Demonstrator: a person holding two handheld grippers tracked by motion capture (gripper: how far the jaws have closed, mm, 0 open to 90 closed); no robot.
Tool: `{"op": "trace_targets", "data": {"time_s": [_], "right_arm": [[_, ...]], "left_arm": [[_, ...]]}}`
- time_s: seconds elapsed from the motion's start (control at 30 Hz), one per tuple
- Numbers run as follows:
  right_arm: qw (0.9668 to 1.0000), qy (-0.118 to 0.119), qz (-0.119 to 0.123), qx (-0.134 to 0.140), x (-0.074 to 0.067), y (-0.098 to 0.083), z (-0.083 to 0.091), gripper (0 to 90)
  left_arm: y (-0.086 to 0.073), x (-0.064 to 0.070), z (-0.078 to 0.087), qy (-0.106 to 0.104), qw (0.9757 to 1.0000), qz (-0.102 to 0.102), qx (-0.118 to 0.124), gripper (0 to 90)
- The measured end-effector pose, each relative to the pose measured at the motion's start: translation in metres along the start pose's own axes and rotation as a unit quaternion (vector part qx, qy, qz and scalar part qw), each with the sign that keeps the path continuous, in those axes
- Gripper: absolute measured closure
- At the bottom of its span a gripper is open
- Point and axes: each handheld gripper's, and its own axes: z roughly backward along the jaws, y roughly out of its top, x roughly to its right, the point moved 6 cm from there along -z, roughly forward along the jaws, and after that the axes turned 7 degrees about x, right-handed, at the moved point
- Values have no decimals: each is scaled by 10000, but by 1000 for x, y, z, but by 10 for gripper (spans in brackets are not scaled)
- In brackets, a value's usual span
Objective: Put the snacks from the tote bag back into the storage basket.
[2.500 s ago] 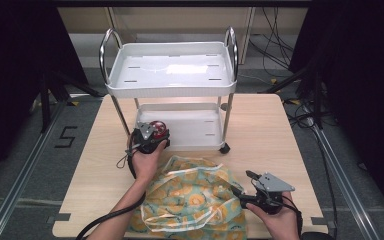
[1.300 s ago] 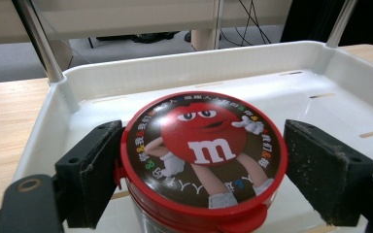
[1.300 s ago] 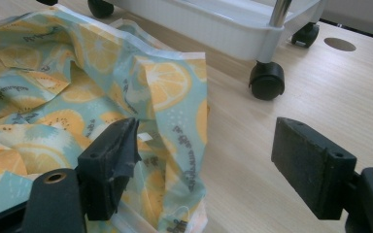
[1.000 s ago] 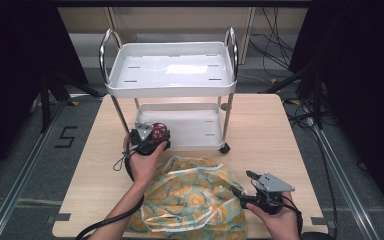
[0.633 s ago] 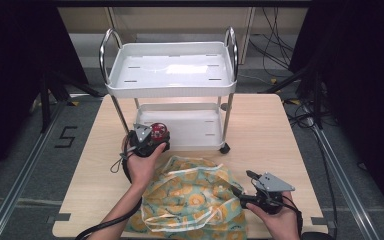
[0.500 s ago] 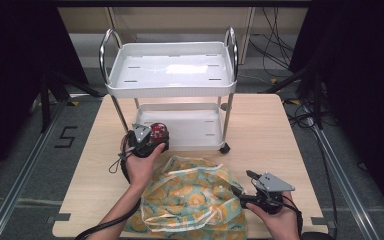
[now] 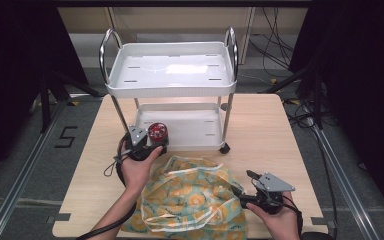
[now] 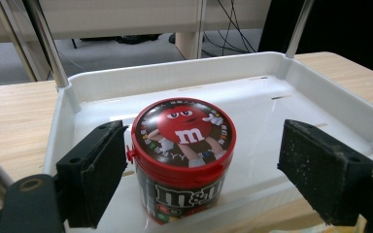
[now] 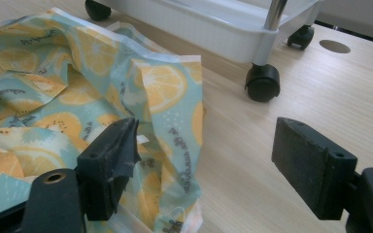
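Observation:
A red-lidded M&M's jar (image 7: 158,132) (image 8: 182,155) stands upright at the front left of the white cart's lower tray (image 7: 192,125) (image 8: 291,102). My left gripper (image 7: 151,142) (image 8: 211,167) is open around it: the left jaw sits close beside the jar and the right jaw stands well clear. A soft bag printed with orange slices (image 7: 190,200) (image 9: 53,82) lies crumpled on the table in front of the cart. My right gripper (image 7: 243,183) (image 9: 209,160) is open at the bag's right edge, its left jaw against the fabric.
The cart's upper tray (image 7: 170,90) holds nothing, and its chrome handles rise at both ends. A black caster (image 7: 224,148) (image 9: 262,82) rests on the wooden table (image 7: 270,130) just beyond the bag. Bare wood lies to the right of the cart.
My left hand and gripper have shifted slightly back and to the left while the jar stays on the lower tray. The right gripper and the bag have not moved.

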Motion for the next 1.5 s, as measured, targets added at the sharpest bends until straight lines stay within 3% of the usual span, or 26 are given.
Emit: {"op": "trace_targets", "data": {"time_s": [0.53,0.7,0.97,1.03,1.07,1.1,1.23,1.37,1.5], "right_arm": [[9999,-85,81,92,2,1,0,255],[9999,-62,69,124,2,1,-1,255],[9998,-61,114,145,3,2,-1,255],[9999,-59,79,119,2,1,0,255],[9999,-106,-110,72,0,0,1,255],[9998,-96,-139,63,0,1,1,255],[9999,-146,-28,76,2,1,1,255],[9998,-137,76,106,4,1,0,255],[9998,-139,66,105,4,1,1,255]], "left_arm": [[-1,3,32,-318,9995,27,-76,169],[-4,-1,42,-324,9994,-62,-82,169],[-16,-5,56,-360,9991,-109,-176,170],[-19,-6,59,-361,9991,-125,-209,170],[-21,-7,61,-386,9989,-131,-221,170],[-23,-8,62,-379,9989,-122,-239,170],[-30,-12,69,-352,9989,-94,-280,170],[-39,-15,74,-384,9983,-251,-358,170],[-49,-17,77,-418,9983,-276,-311,171]]}}
